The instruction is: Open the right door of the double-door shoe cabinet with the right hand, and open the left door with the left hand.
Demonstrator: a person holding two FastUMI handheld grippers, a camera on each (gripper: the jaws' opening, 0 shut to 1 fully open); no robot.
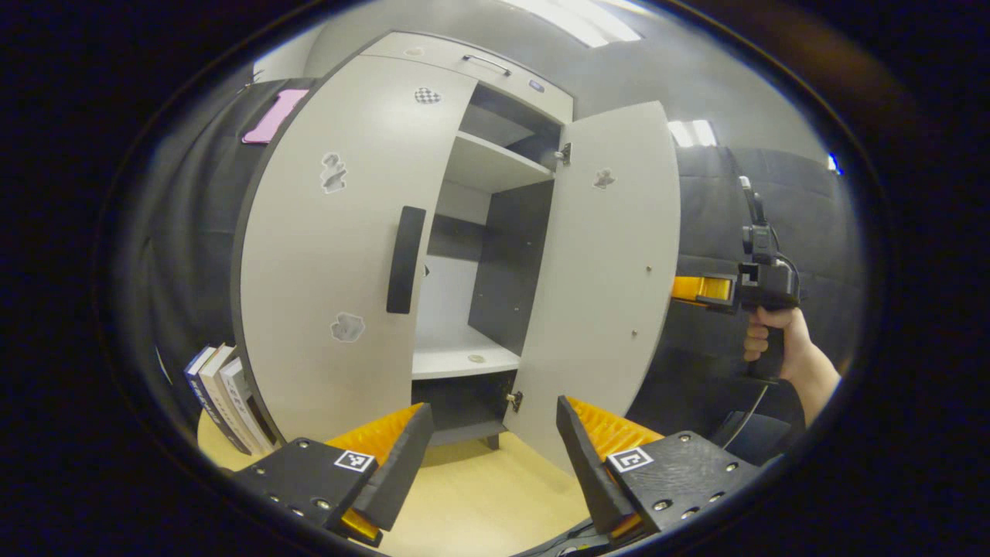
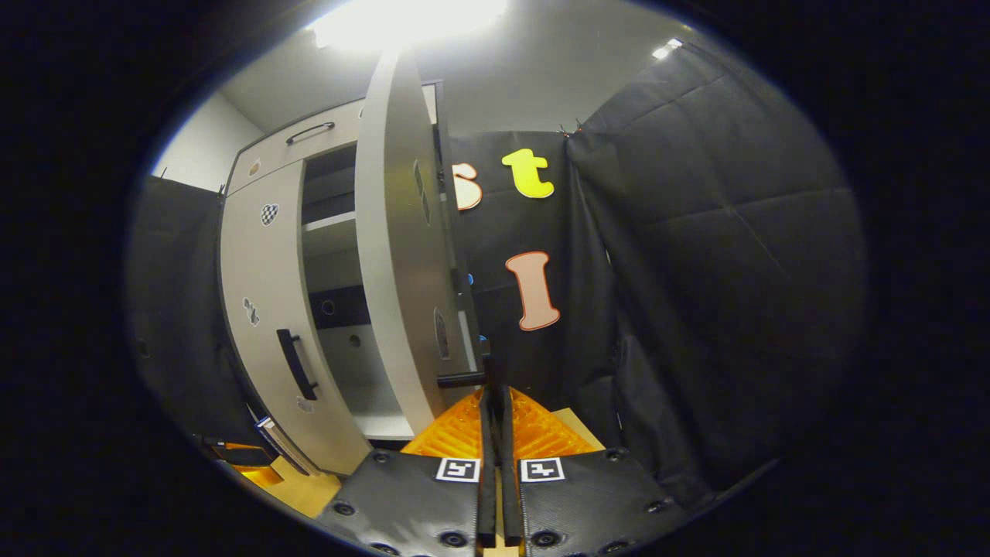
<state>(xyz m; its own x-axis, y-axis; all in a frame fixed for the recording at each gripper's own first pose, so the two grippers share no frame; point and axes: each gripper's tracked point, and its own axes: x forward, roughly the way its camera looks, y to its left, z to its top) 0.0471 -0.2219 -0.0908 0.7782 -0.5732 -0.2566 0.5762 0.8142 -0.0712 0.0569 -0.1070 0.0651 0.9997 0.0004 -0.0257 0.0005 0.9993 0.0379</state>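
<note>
**Right door swung wide, left door ajar at the shoe cabinet**

At the bottom of the left gripper view, the left gripper [image 1: 495, 452] stands with its fingers spread wide apart, holding nothing, above a pale wooden floor [image 1: 479, 503]. Just beyond it, filling the centre of the frame, rises the shoe cabinet [image 1: 495, 166], its shelves exposed between the two doors. The left door [image 1: 325, 255], at centre left, is angled partly open and carries a dark vertical handle [image 1: 405, 259] near its inner edge. The right door [image 1: 603, 286], right of centre, is swung well outward. At the right edge of the frame a hand [image 1: 773, 340] holds the right gripper [image 1: 700, 288], whose fingers reach behind the right door's outer edge. A few books [image 1: 224, 394] stand upright at lower left, beside the left door's bottom corner.

In the right gripper view, the right gripper [image 2: 495, 402] shows at bottom centre with its fingers brought close together; a dark bar-shaped door handle [image 2: 460, 380] sits at their tips, though whether both fingers press on it cannot be told. The right door [image 2: 402, 255] runs edge-on up the middle of the frame, and the left door [image 2: 263, 309] lies to its left.
</note>
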